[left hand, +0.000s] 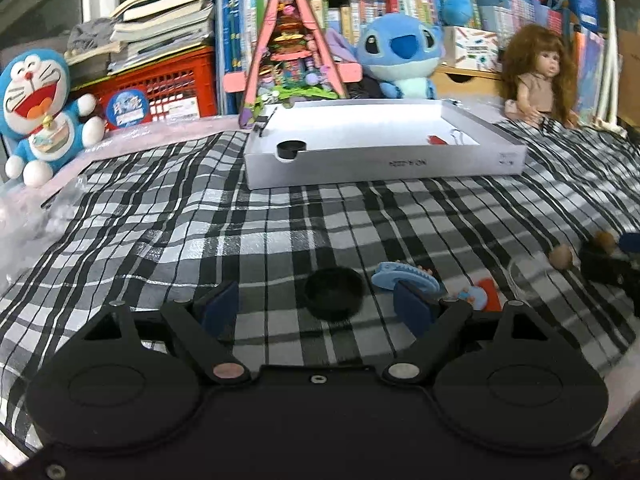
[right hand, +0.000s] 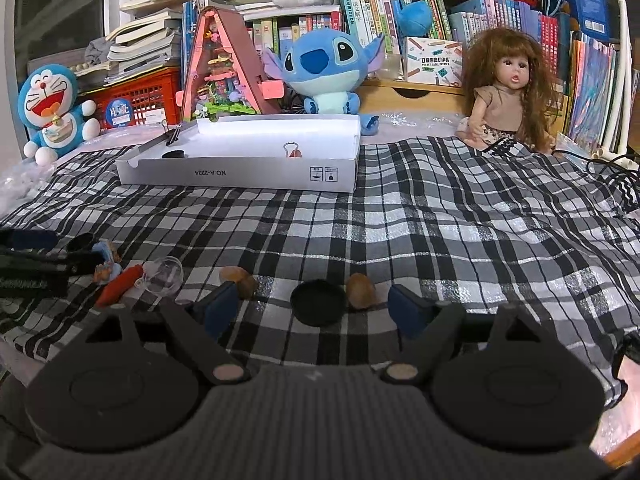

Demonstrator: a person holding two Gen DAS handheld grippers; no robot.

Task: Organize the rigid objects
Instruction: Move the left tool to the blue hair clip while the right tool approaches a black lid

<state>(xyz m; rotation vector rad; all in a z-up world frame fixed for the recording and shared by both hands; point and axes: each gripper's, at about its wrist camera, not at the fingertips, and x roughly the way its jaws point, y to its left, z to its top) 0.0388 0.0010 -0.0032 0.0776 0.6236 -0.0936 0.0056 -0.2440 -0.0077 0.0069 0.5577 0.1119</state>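
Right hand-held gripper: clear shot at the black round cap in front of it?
Probably yes. The right hand-held gripper is open, with the black round cap lying between its fingers on the checked cloth. A brown nut sits against the cap's right side and may get caught.

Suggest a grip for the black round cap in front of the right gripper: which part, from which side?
Probably across its round rim. The black cap lies flat on the plaid cloth, open side up, between the open right gripper fingers. Come straight forward and down. A brown nut seems to touch its right edge, so that finger may nudge it.
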